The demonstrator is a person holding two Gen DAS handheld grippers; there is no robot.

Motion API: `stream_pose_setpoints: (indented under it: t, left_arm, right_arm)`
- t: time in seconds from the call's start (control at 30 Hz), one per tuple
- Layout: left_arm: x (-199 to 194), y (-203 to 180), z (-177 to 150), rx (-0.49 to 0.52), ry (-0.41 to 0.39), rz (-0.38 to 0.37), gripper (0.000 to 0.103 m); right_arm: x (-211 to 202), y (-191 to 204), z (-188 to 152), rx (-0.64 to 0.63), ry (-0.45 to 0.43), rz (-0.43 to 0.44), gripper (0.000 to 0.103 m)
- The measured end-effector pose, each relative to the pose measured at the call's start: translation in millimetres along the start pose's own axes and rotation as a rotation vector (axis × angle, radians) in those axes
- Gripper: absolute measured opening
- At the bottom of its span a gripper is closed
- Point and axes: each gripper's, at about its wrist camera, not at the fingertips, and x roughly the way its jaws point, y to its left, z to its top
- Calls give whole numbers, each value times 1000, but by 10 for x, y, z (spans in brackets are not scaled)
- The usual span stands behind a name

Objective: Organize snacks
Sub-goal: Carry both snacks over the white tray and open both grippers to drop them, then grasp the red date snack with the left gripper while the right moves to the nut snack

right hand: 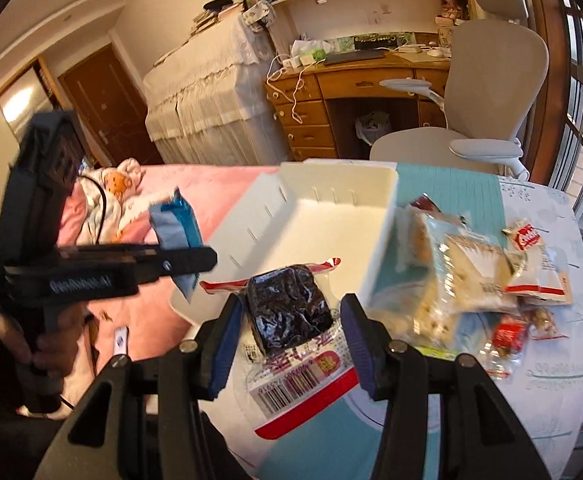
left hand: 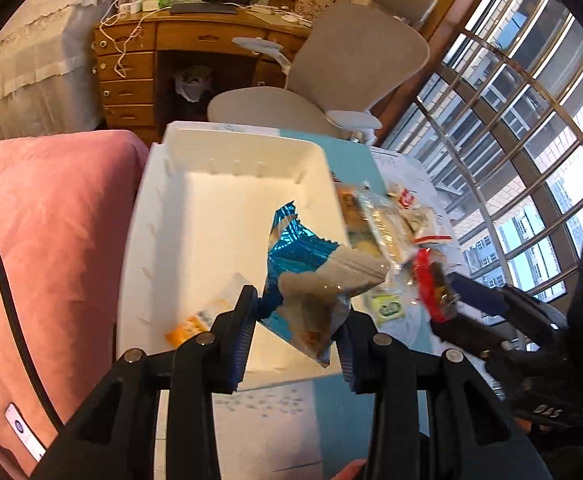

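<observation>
Left gripper [left hand: 297, 320] clamped on a blue foil snack packet [left hand: 303, 276] — packet hangs above the near end of the white plastic bin [left hand: 227, 148], long axis running up and away from the jaws

Bin sits on the teal-and-white table [right hand: 451, 184], left of the loose snack pile [right hand: 471, 276], its long side running away from the person; one orange-and-white packet [left hand: 195, 322] already lies in its near corner

Right gripper [right hand: 287, 340] closed on a clear wrapper with a dark cake inside [right hand: 289, 312], red-edged, barcode end trailing toward the camera; held just over the bin's near right corner

Judgement: both packets are carried and bin lies directly ahead and below each gripper. Left one looks nearer the bin's middle — likely first to release
</observation>
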Motion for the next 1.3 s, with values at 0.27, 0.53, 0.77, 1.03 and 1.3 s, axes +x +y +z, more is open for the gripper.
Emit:
stream_pose_setpoints:
  t: [0.27,0.53,0.77,1.03,1.3]
  left_arm:
    - [20,407,24,-32,25,75,67]
    - [33,358,19,-15,35,65,70]
    - [180,25,-33,20,83,50,70]
    - [406,-566,-29,62,120,26,76]
    - [723,-1289,-4,93,152,0,79]
  right_arm:
    - [271,218,43,79,13,-24,63]
    - [283,69,-29,176,25,-64,64]
    - [243,-305,-236,320,79,-89,64]
    - [56,-970,-546,488,150,-142,64]
    - [-222,-1692,-761,612,184,-185,64]
